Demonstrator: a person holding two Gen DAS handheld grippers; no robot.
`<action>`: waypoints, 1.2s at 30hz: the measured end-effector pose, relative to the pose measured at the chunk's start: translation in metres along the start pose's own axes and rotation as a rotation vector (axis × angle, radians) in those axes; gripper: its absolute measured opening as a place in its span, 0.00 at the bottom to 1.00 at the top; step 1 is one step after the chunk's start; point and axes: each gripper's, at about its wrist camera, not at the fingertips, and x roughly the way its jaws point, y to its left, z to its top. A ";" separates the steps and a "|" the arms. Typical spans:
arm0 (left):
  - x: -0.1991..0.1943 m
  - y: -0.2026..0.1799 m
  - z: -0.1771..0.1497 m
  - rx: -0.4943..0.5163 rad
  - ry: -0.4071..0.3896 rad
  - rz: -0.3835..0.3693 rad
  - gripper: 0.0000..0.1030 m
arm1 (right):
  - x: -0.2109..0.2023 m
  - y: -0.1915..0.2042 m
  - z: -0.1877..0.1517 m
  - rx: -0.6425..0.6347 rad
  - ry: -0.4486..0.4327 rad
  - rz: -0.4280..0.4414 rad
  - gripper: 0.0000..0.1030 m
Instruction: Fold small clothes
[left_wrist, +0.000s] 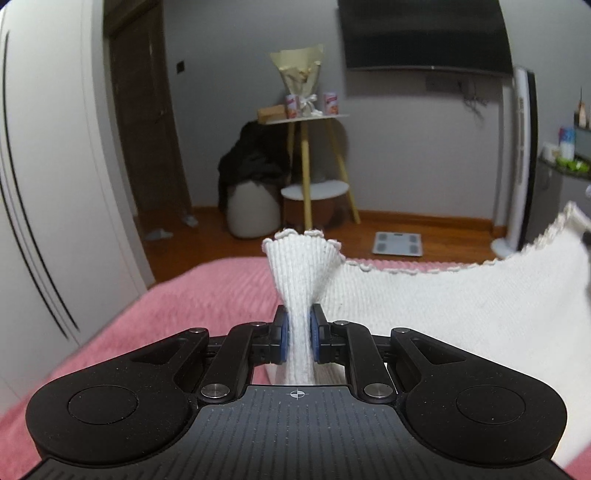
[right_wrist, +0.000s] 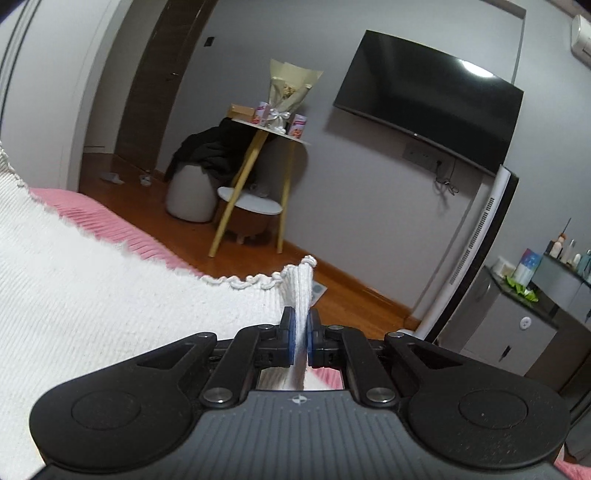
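A small white ribbed knit garment (left_wrist: 443, 306) with a scalloped edge is held stretched between both grippers above a pink bed cover (left_wrist: 207, 295). My left gripper (left_wrist: 300, 334) is shut on one corner, which fans out above the blue pads (left_wrist: 283, 334). The cloth runs off to the right. In the right wrist view my right gripper (right_wrist: 301, 338) is shut on the other corner of the garment (right_wrist: 110, 295), which spreads to the left over the pink cover (right_wrist: 122, 229).
Beyond the bed's foot is a wooden floor with a scale (left_wrist: 397, 243), a two-tier side table (left_wrist: 306, 118) with a bouquet, a pouf with dark clothes (left_wrist: 251, 173), a wall TV (right_wrist: 428, 99) and a tower fan (right_wrist: 476, 236). A cabinet (right_wrist: 517, 317) stands right.
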 end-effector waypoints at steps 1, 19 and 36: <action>0.007 -0.004 0.001 0.016 -0.003 0.008 0.14 | 0.007 0.003 0.002 -0.008 -0.002 -0.012 0.05; 0.037 -0.004 -0.015 -0.008 0.139 0.065 0.77 | 0.020 -0.025 -0.047 0.292 0.149 -0.055 0.35; -0.006 0.012 -0.067 -0.120 0.309 0.027 0.81 | -0.058 -0.020 -0.106 0.433 0.208 0.090 0.24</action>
